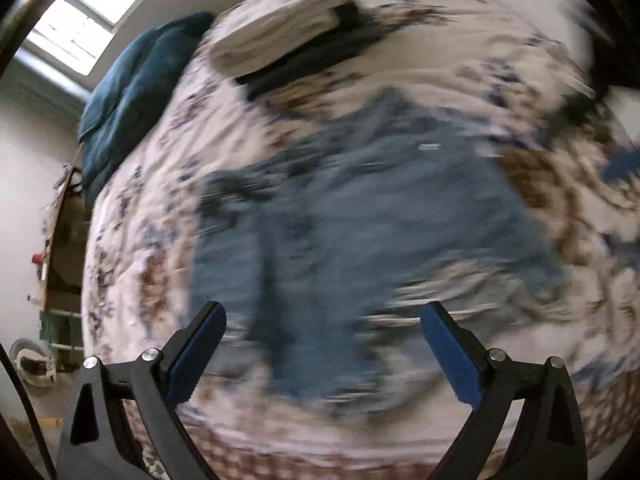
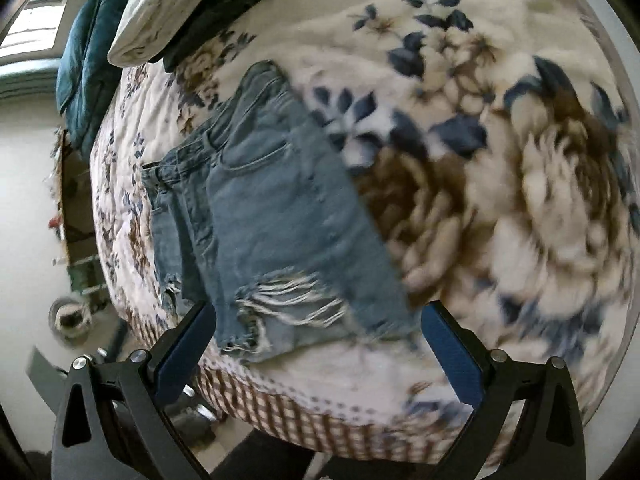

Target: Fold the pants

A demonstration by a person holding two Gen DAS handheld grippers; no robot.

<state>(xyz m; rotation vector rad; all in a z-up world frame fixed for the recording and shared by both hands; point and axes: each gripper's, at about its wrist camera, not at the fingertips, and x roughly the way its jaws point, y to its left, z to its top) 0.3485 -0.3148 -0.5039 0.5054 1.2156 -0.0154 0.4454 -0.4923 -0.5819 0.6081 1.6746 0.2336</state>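
Light blue denim pants (image 2: 276, 216) with ripped, frayed patches lie folded over on a floral bedspread (image 2: 500, 168). In the right wrist view the waistband points to the upper left and the frayed end lies near me. My right gripper (image 2: 316, 320) is open and empty, just above the frayed end. In the left wrist view the pants (image 1: 360, 208) are blurred by motion. My left gripper (image 1: 322, 322) is open and empty, hovering over the pants' near part.
A stack of folded white and dark clothes (image 1: 280, 36) lies at the far end of the bed, also in the right wrist view (image 2: 168, 8). A teal pillow (image 1: 132, 92) lies beside it. The bed's edge (image 2: 304, 420) and the floor are below.
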